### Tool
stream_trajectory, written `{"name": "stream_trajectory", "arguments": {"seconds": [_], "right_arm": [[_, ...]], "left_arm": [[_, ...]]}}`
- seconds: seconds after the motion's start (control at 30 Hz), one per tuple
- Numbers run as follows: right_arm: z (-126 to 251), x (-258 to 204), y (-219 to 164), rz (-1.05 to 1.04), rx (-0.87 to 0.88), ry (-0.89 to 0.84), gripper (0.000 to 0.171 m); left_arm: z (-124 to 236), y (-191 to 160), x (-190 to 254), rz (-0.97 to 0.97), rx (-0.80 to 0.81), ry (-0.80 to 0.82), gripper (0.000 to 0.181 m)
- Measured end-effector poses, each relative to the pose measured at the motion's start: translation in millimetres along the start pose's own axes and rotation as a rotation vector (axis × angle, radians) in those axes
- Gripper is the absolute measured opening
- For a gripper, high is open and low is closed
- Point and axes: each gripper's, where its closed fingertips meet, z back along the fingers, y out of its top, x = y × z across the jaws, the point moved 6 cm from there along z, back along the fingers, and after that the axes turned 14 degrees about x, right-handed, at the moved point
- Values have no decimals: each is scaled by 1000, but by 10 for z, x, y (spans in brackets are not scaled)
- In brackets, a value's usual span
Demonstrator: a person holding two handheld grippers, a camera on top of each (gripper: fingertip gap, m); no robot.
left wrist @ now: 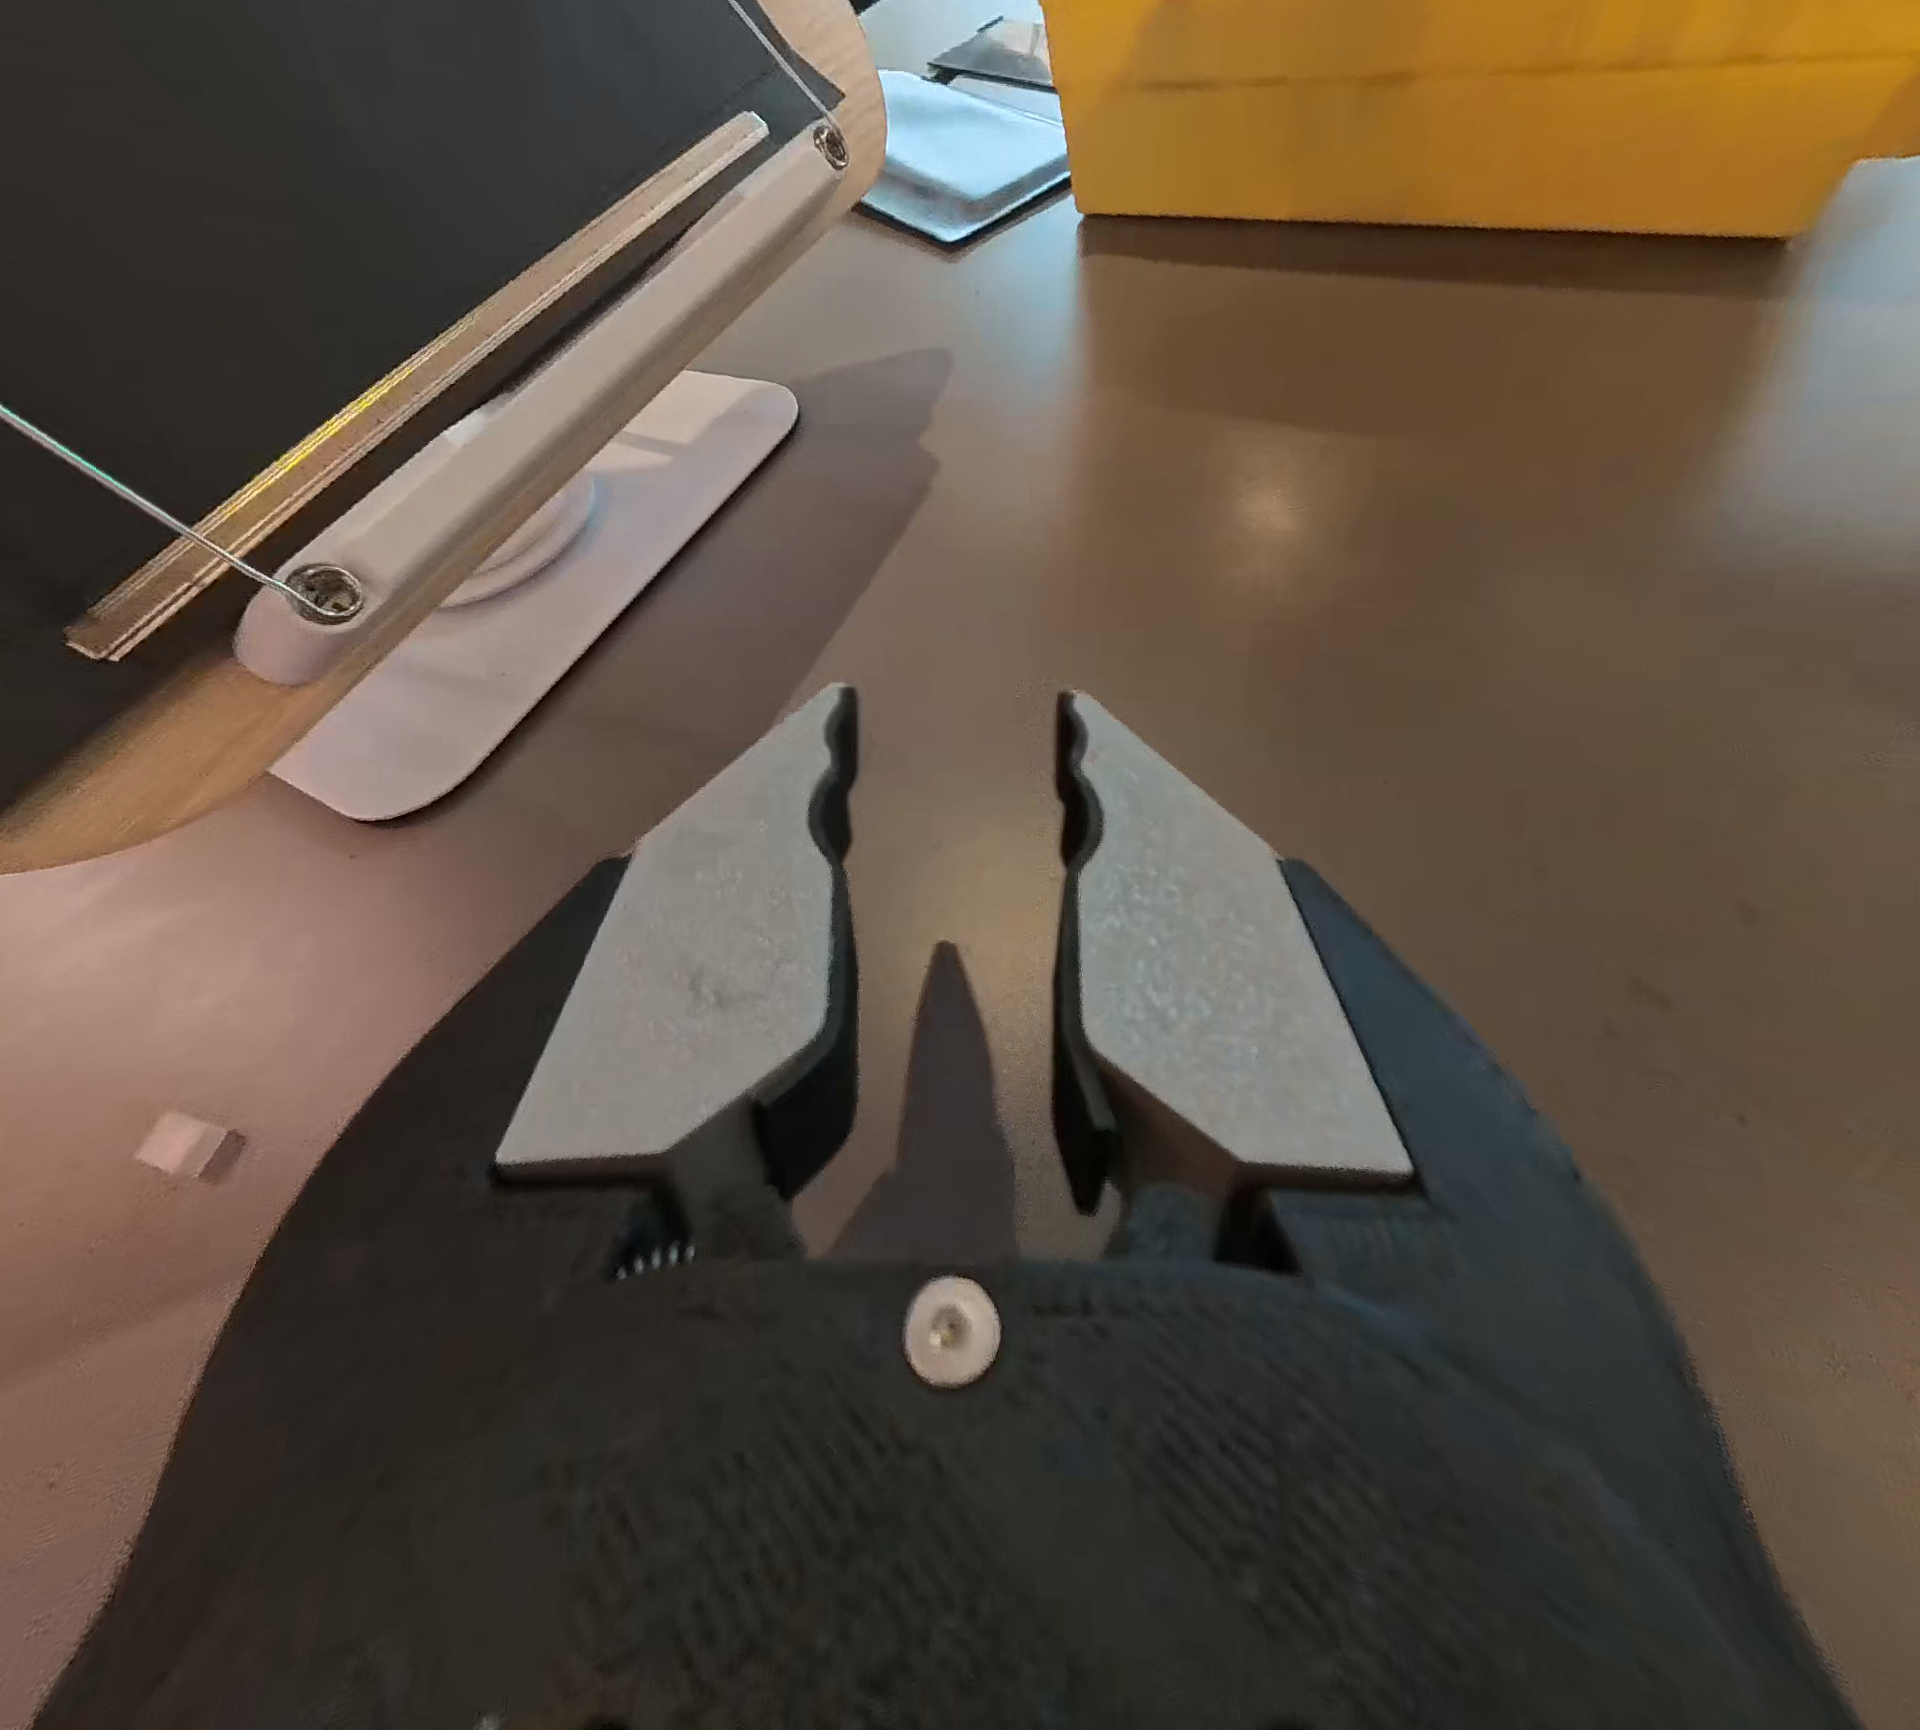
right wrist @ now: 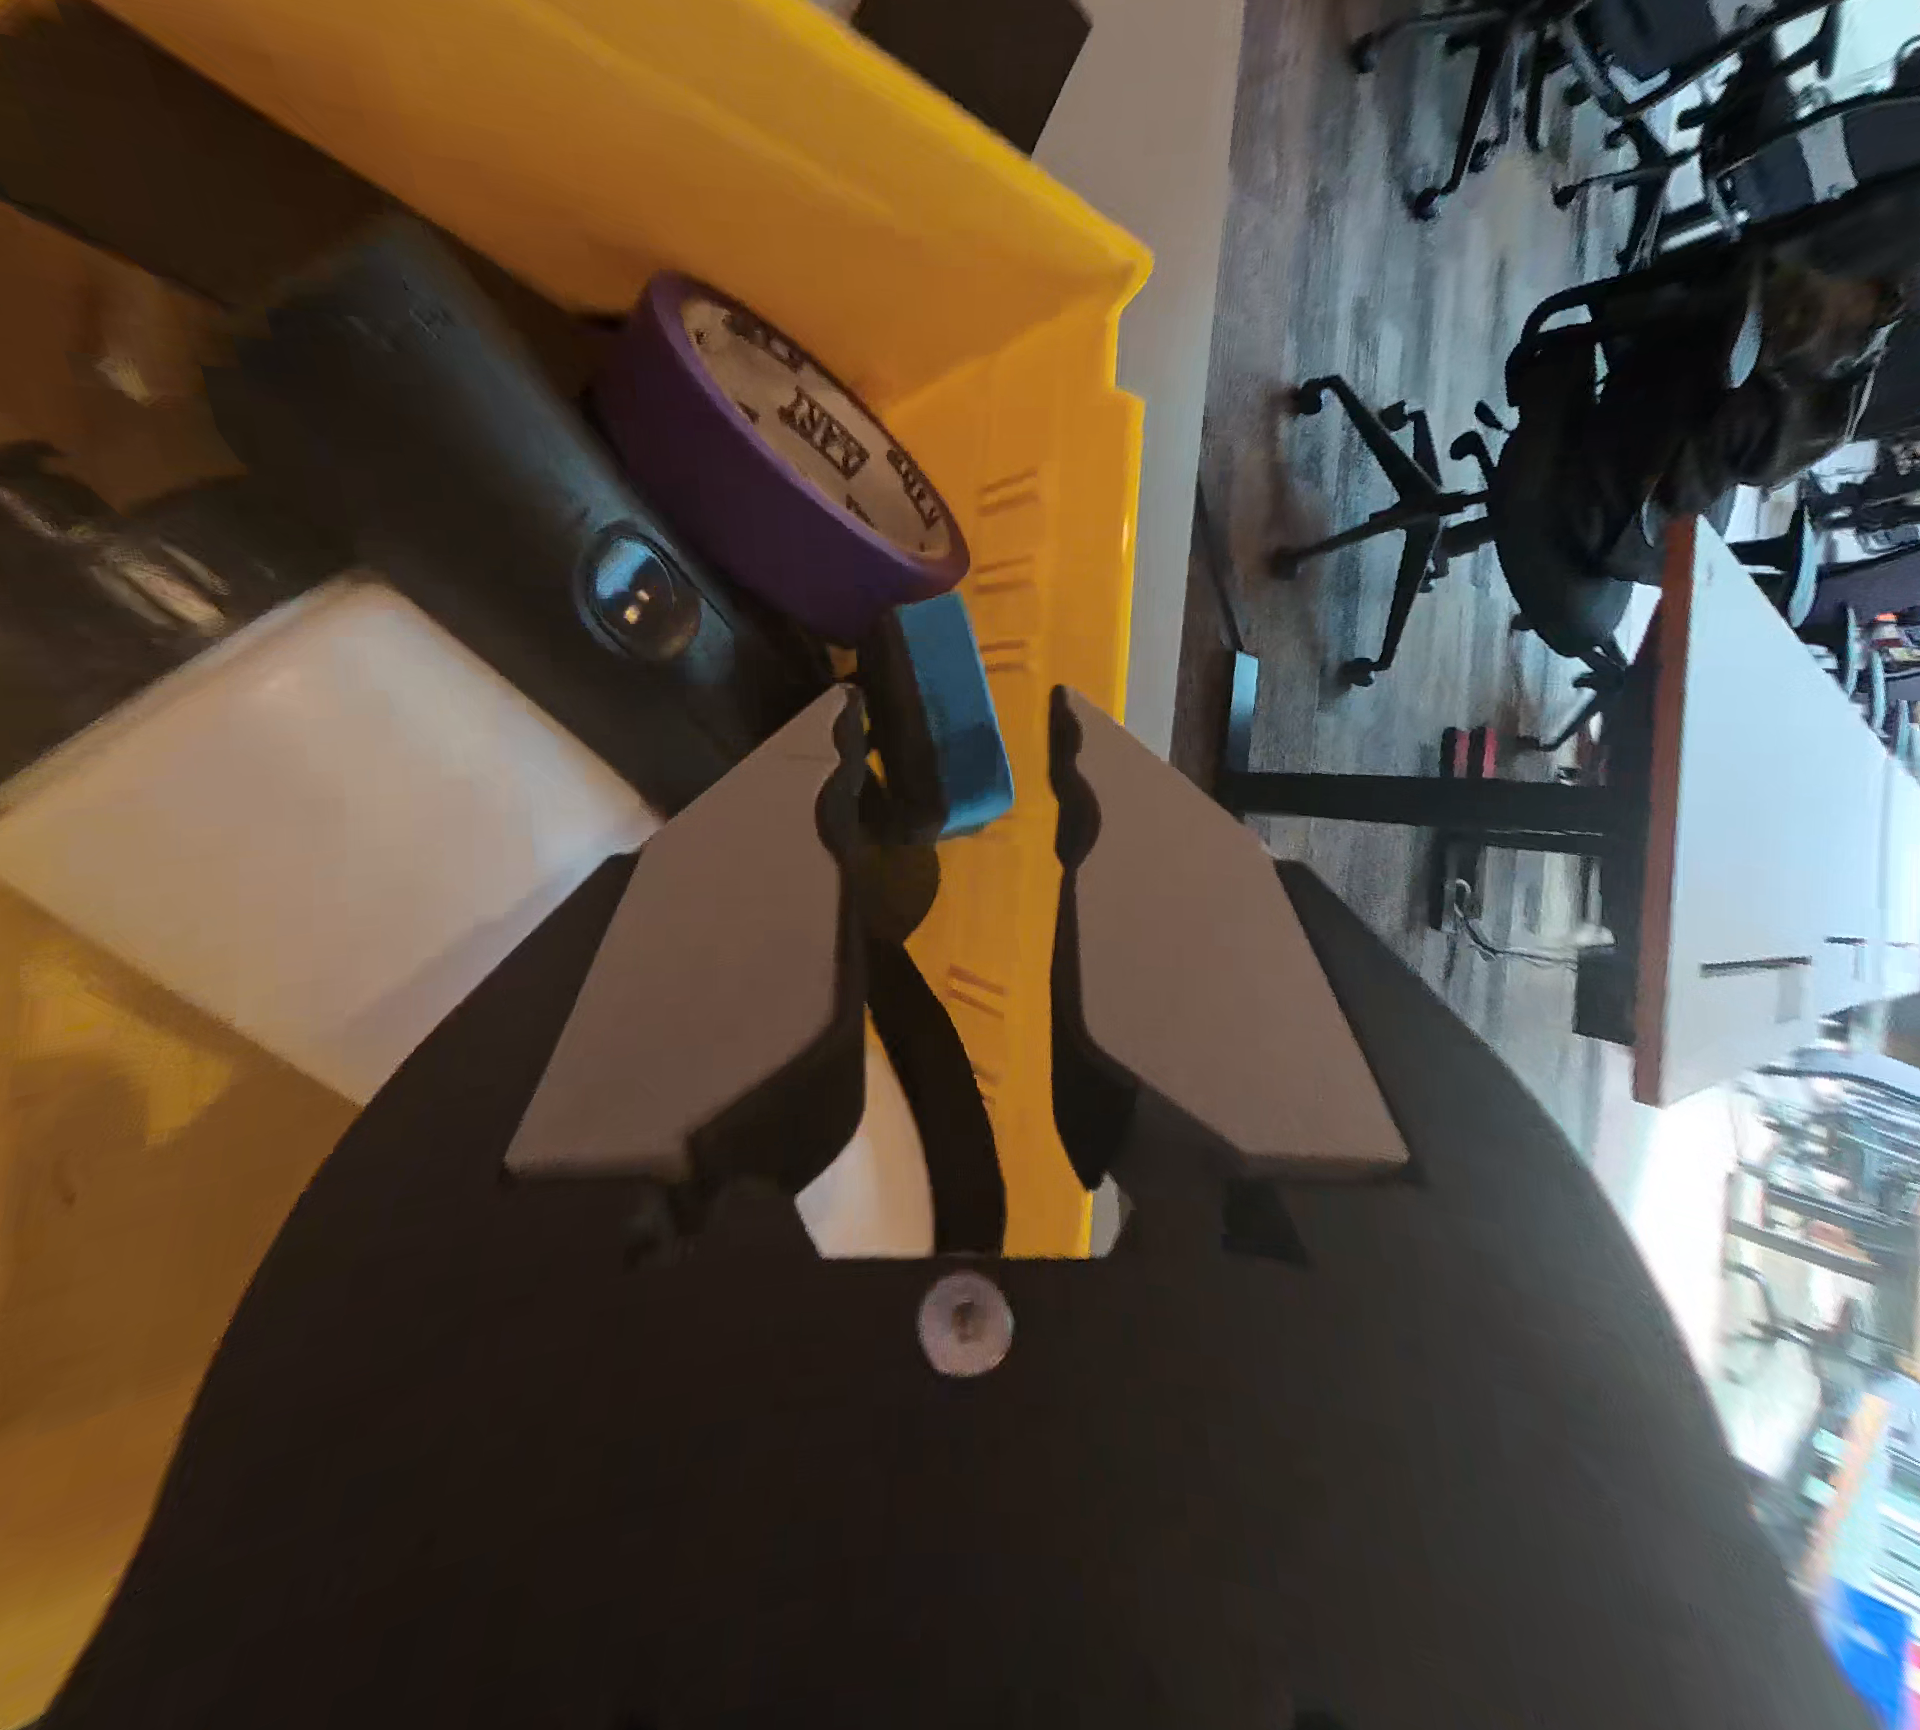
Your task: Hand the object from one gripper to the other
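Left gripper [left wrist: 958,714]: fingers apart, empty, above a brown table [left wrist: 1351,641]; a book stand [left wrist: 436,330] sits left, a yellow bin [left wrist: 1455,70] beyond. Right gripper [right wrist: 951,714]: fingers apart around a blue tape roll [right wrist: 961,724] inside the bin [right wrist: 623,101], visible here only, beside a purple tape roll [right wrist: 748,475].

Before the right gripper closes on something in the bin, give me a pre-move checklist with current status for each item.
1. Right gripper open: ok, its jaws stand apart.
2. Right gripper at the yellow bin: ok, its tips sit over the corner.
3. Blue tape roll between the fingers: ok, just ahead of the tips.
4. Nothing else in the gap: not ok, a black strap runs through it.
5. Purple tape roll out of the way: cannot tell, it sits close above the blue one.
6. Left gripper free to receive: ok, open and empty over the table.
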Motion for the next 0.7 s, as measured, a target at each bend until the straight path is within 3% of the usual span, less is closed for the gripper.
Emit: {"name": "stream_trajectory", "arguments": {"seconds": [0.07,0.2,0.4,0.5,0.6,0.7], "right_arm": [[193,-51,160,-59,67,9,57],[717,-387,608,-148,313,83,72],[1481,-1837,1221,-443,802,689,71],[1387,-2586,1326,-468,804,828,85],[1227,-3078,1359,-381,822,781,80],[1151,-3322,1275,-261,901,677,55]], "left_arm": [[-13,-6,-17,-49,-2,33,52],[22,17,-100,-159,39,132,54],[297,108,-215,-201,183,320,34],[438,135,-156,-206,226,373,26],[565,154,-98,-258,257,440,16],[637,157,-53,-266,264,458,10]]}}
